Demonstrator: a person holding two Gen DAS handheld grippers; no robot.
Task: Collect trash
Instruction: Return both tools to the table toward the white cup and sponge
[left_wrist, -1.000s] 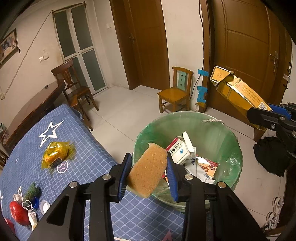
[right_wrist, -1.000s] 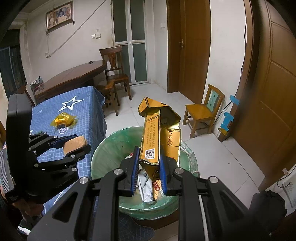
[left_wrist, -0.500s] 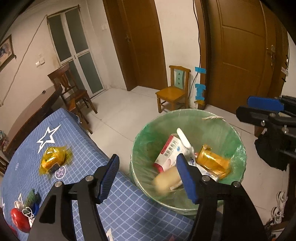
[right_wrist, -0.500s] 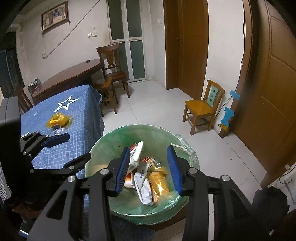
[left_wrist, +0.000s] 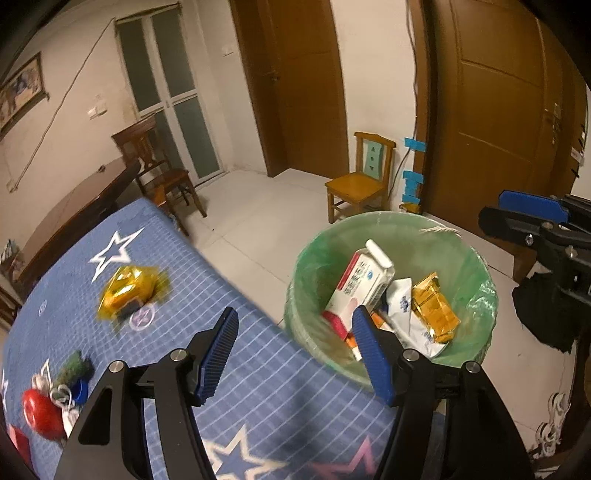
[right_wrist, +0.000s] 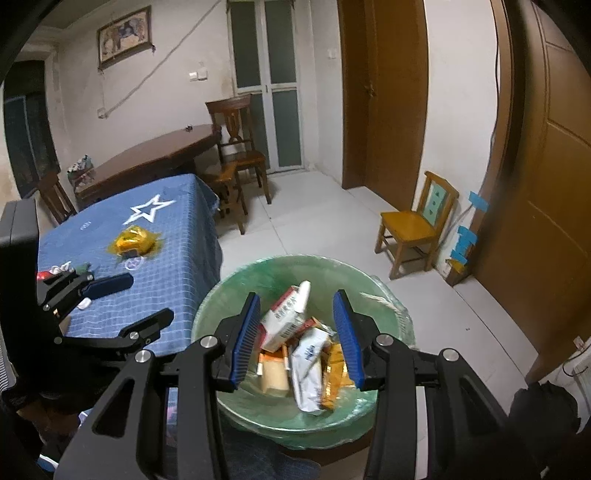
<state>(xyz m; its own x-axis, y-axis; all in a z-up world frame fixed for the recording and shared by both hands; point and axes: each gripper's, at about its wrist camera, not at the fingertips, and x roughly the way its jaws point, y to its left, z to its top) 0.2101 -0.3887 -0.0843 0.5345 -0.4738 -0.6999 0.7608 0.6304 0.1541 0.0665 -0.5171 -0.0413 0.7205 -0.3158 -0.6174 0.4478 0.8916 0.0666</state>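
Note:
A green-lined trash bin (left_wrist: 476, 266) (right_wrist: 221, 291) stands on the floor beside the blue star-patterned table (left_wrist: 258, 387) (right_wrist: 177, 266). It holds a red-and-white carton (left_wrist: 354, 288) (right_wrist: 284, 321), a white wrapper (right_wrist: 308, 362), a yellow box (left_wrist: 434, 314) and a tan sponge (right_wrist: 275, 374). My left gripper (left_wrist: 295, 354) is open and empty over the table edge beside the bin. My right gripper (right_wrist: 297, 334) is open and empty above the bin. A yellow crumpled wrapper (left_wrist: 127, 290) (right_wrist: 133, 240) lies on the table.
A red object (left_wrist: 40, 411), a green item (left_wrist: 72, 369) and small white bits lie at the table's left. A small yellow chair (left_wrist: 364, 182) (right_wrist: 417, 225) stands behind the bin. A dark wooden table (right_wrist: 147, 158) and chairs stand further back. A black bag (left_wrist: 543, 317) lies right.
Both grippers opened: the sponge fell from the left one and the yellow box from the right one into the bin. The left gripper then swung left, over the table edge.

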